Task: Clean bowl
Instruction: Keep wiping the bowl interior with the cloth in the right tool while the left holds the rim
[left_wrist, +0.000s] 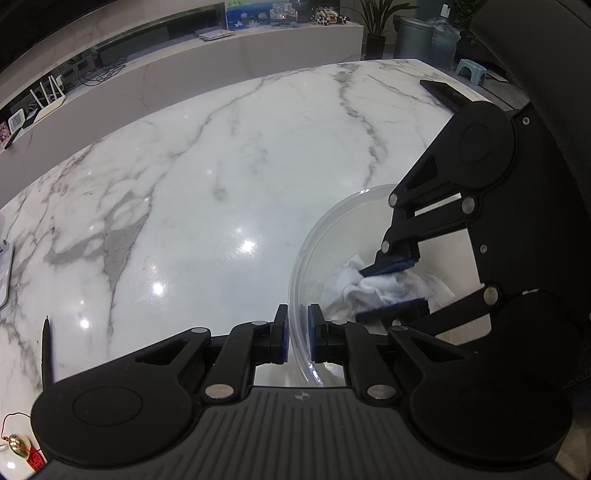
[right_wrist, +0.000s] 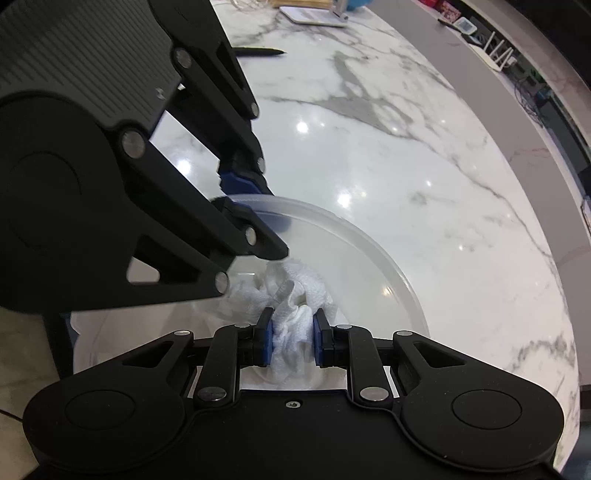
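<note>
The marble-patterned desk (left_wrist: 221, 177) carries a clear plastic bowl (right_wrist: 369, 243) near its edge. The left hand-held gripper (left_wrist: 298, 334) is clenched on the bowl's rim, one pad outside the wall and one inside, steadying it. The right hand-held gripper (right_wrist: 292, 341) reaches down into the bowl, grasping a crumpled white cloth (right_wrist: 291, 314) between its blue pads.

The step in hand looks like wiping the inside. To do it well, the left grip should hold firm so the light bowl neither slides nor tips, while the right presses the cloth against the floor and wall in sweeping circles, without letting the wad slip free.

A black pen (left_wrist: 47, 350) lies well apart on the desk. No brand or label is readable.
</note>
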